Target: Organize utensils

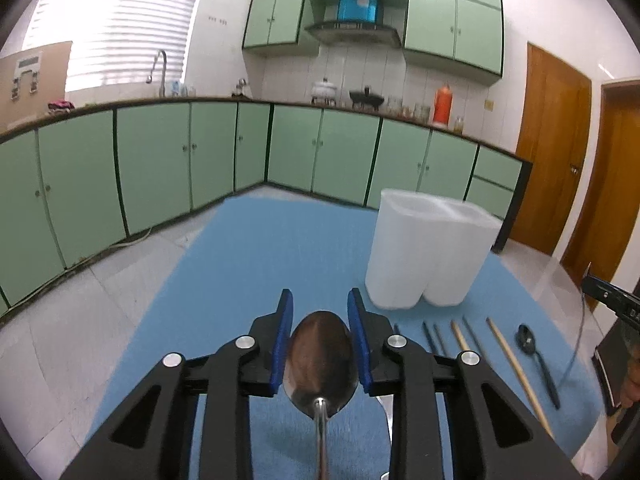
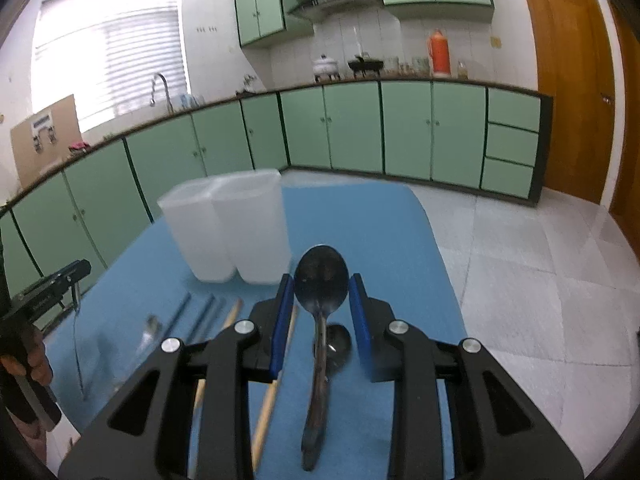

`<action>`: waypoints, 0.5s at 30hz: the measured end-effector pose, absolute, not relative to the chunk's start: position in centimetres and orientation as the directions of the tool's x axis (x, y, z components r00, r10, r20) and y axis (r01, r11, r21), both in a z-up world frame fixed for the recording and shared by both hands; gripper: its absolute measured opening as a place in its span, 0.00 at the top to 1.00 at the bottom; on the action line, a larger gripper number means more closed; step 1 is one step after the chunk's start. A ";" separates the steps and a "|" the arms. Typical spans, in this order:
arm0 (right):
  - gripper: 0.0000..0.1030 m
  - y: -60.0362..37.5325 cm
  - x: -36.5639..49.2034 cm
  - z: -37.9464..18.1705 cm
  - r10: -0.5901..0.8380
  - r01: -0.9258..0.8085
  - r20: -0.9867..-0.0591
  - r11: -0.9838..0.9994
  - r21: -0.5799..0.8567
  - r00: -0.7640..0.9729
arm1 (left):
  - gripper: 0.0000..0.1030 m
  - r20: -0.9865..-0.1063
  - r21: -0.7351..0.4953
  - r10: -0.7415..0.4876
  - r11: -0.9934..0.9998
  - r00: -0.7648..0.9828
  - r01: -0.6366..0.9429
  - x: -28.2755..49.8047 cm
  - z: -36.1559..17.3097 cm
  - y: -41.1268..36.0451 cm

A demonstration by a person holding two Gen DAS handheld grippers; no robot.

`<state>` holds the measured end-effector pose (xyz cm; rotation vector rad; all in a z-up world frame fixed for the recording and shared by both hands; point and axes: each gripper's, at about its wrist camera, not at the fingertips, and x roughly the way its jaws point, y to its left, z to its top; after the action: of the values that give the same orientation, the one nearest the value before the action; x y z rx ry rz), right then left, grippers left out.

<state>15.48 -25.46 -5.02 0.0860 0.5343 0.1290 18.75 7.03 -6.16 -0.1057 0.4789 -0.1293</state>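
Note:
My left gripper (image 1: 320,312) is shut on a shiny metal spoon (image 1: 320,356), bowl held between the blue pads, above the blue mat (image 1: 248,264). My right gripper (image 2: 322,292) is shut on a black spoon (image 2: 321,276), bowl up, lifted above the mat (image 2: 384,240). A white two-compartment holder (image 1: 430,252) stands on the mat ahead and right of the left gripper; it also shows in the right wrist view (image 2: 232,224), ahead and left. Wooden chopsticks (image 1: 516,368), dark chopsticks (image 1: 434,336) and another black spoon (image 1: 536,356) lie in a row on the mat.
Green cabinets (image 1: 160,160) and a counter run along the far walls. A tiled floor (image 2: 540,280) surrounds the mat. Wooden doors (image 1: 552,148) stand at the right. The other gripper's body shows at each view's edge (image 2: 44,292).

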 end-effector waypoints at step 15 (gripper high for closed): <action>0.74 -24.3 16.0 -4.4 0.170 -0.135 -0.499 0.985 0.105 0.850 | 0.97 -0.597 -0.212 -0.190 0.974 0.779 0.076 20.8 -7.6 8.6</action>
<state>16.05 -24.30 -4.39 0.0667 0.5313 0.1610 20.82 8.60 -7.65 -0.1802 0.6628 -0.1446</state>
